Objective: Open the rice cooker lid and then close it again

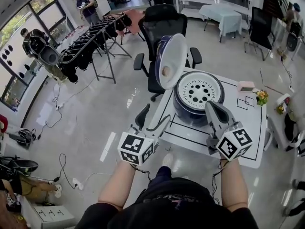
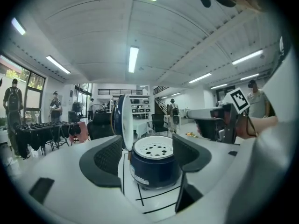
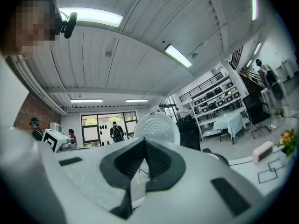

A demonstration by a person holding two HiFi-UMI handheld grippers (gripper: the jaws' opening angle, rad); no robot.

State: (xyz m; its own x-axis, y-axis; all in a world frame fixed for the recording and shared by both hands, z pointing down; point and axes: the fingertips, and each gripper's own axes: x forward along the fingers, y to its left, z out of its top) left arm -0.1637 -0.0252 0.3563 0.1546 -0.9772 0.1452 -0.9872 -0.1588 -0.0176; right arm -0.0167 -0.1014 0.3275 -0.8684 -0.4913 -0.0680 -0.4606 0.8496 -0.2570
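Note:
The dark blue rice cooker [image 1: 198,97] stands on the white table [image 1: 248,128], its white perforated inner plate showing. Its lid [image 1: 171,61] stands raised at the cooker's left side. My left gripper [image 1: 155,120] is open with nothing between its fingers, at the table's near left edge, short of the cooker. Seen from the left gripper view, the cooker [image 2: 154,169] and upright lid [image 2: 122,120] lie ahead between the open jaws of the left gripper [image 2: 147,146]. My right gripper [image 1: 210,108] is shut and empty, its tip beside the cooker's near right rim. The right gripper [image 3: 144,146] points towards the lid [image 3: 158,127].
Black lines are marked on the table. A pink block [image 1: 246,86] and small flowers [image 1: 261,97] sit at its far right. A black office chair [image 1: 164,23] stands behind the cooker, a clothes rack [image 1: 95,37] to the far left, with people beyond.

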